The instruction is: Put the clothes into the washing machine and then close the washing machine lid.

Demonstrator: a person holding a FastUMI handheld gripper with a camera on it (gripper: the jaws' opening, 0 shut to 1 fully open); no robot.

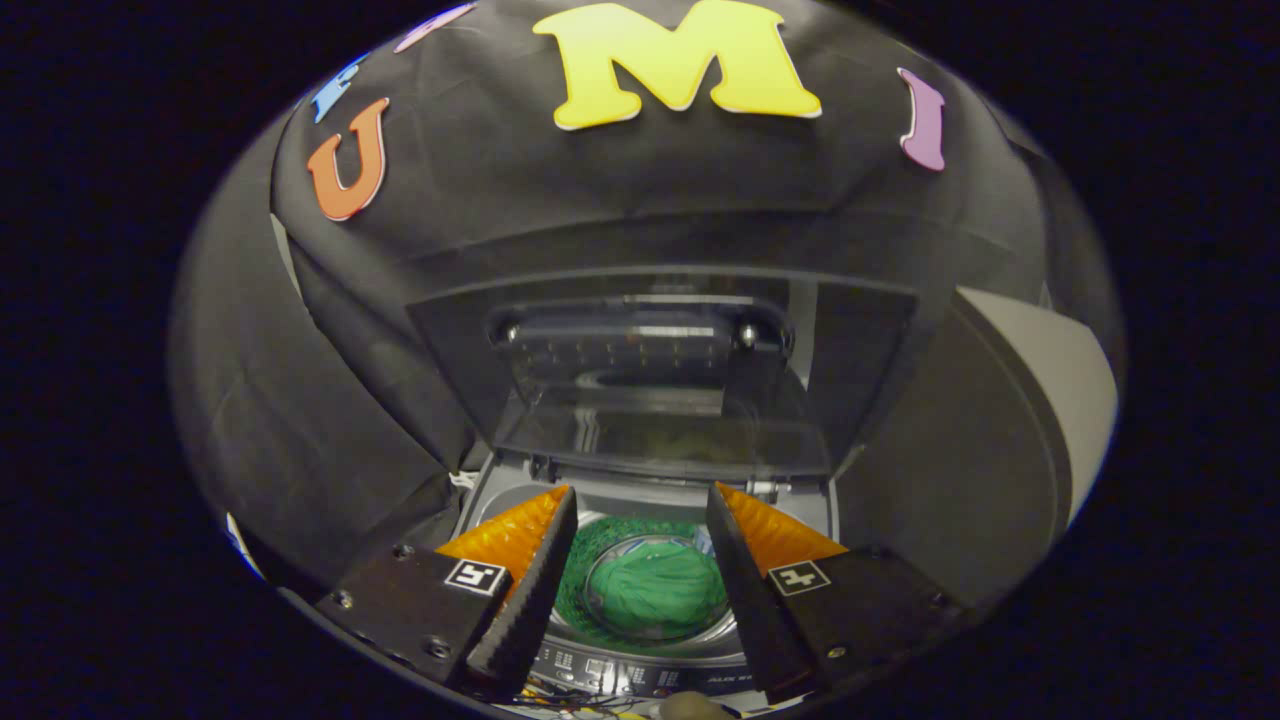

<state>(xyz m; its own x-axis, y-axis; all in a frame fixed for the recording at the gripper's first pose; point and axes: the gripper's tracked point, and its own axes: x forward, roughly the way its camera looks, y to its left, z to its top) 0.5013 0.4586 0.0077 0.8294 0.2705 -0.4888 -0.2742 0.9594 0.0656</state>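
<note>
Gripper view: gripper (640, 510) spread wide, empty — green clothes (655, 590) inside washing machine (640, 675), lid (660, 380) up.

drum mouth (600, 545) open, green clothes (655, 590) inside, raised lid (650, 380) behind

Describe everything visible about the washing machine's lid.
The dark, see-through washing machine lid is raised, standing roughly upright behind the round drum opening and facing the gripper. It looks like tinted glass or plastic in a dark grey frame, with a glossy surface catching reflections. Its lower edge meets the grey machine top at the rear, seemingly on hinges. The gripper's fingers are open and apart from it. Nothing else touches it; the black cloth wall hangs behind.
</note>
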